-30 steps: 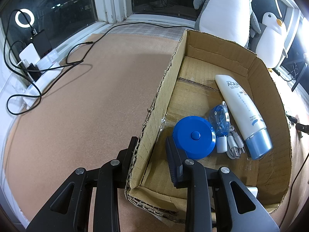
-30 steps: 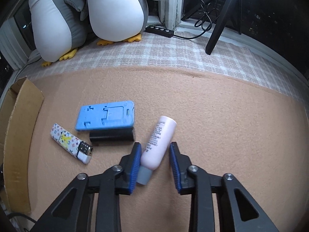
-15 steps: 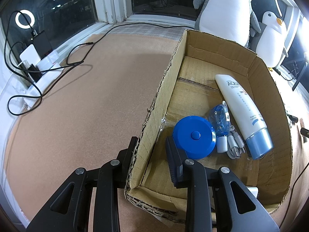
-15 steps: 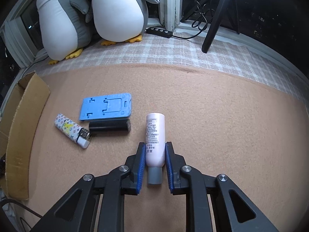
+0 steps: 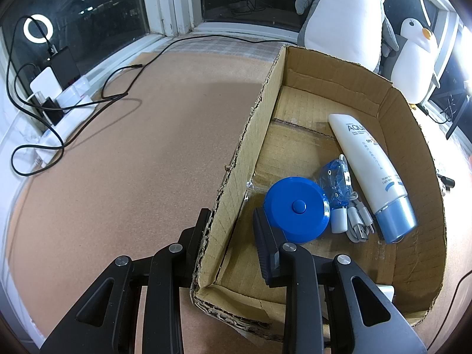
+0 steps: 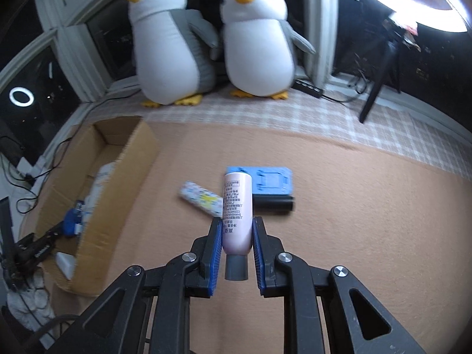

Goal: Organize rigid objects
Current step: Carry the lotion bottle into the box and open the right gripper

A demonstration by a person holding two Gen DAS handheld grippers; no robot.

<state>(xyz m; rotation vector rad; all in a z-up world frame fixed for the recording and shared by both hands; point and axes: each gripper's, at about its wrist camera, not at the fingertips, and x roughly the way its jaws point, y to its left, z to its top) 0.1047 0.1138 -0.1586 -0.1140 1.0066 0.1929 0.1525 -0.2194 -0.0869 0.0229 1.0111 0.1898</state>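
Lifted since the earlier frame, the pink bottle [image 6: 237, 206] sits pinched in the right tongs [image 6: 237, 236], long axis along the fingers, cap rearward. Its box [image 6: 129, 159] lies left; the left tongs [image 5: 230, 230] clamp its wall. Left on the worktop: 1 lighter [image 6: 199, 198], 1 blue stand [image 6: 273, 180], 1 black cylinder [image 6: 273, 205].

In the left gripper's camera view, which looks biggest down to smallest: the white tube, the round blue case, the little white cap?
1. White tube
2. Round blue case, though it sits nearer the camera
3. White cap
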